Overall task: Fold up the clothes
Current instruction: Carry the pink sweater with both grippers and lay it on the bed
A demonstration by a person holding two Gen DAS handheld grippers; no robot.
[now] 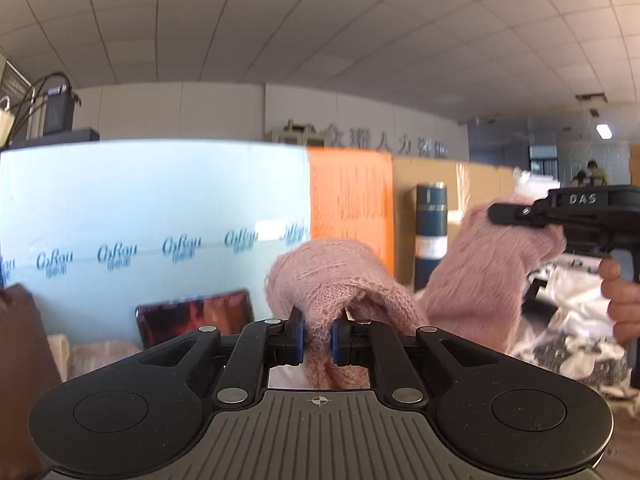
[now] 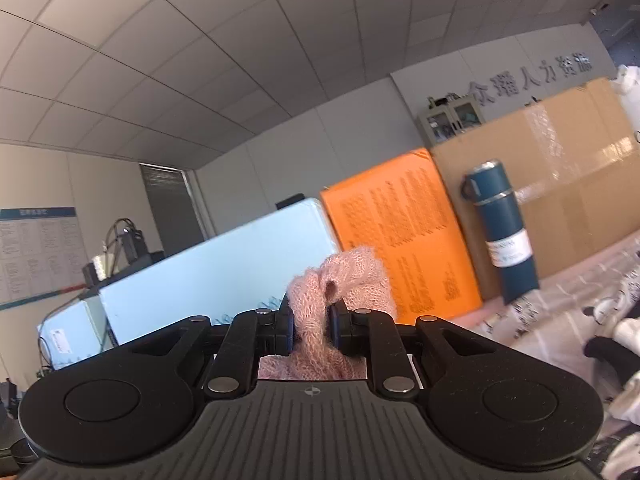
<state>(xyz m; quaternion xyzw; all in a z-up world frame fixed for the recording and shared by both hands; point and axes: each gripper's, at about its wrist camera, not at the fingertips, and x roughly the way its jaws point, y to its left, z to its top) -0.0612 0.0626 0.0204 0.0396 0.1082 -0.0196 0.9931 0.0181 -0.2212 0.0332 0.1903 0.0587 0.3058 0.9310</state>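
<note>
A fuzzy pink knit garment (image 1: 472,272) hangs in the air between both grippers. My left gripper (image 1: 318,338) is shut on a bunched part of it, which bulges up over the blue pads. My right gripper (image 2: 312,330) is shut on another bunch of the same pink knit (image 2: 344,280). In the left wrist view the right gripper (image 1: 520,216) shows at the right, held by a hand (image 1: 620,296), with the knit draped under its fingers. Both grippers point upward toward the ceiling. The lower part of the garment is hidden.
A light blue board (image 1: 152,220), an orange box (image 1: 350,200), a cardboard box (image 2: 560,184) and a dark blue thermos (image 2: 506,232) stand behind. White and patterned clothes in plastic (image 1: 572,320) lie at the right. A brown bag (image 1: 20,360) is at the left.
</note>
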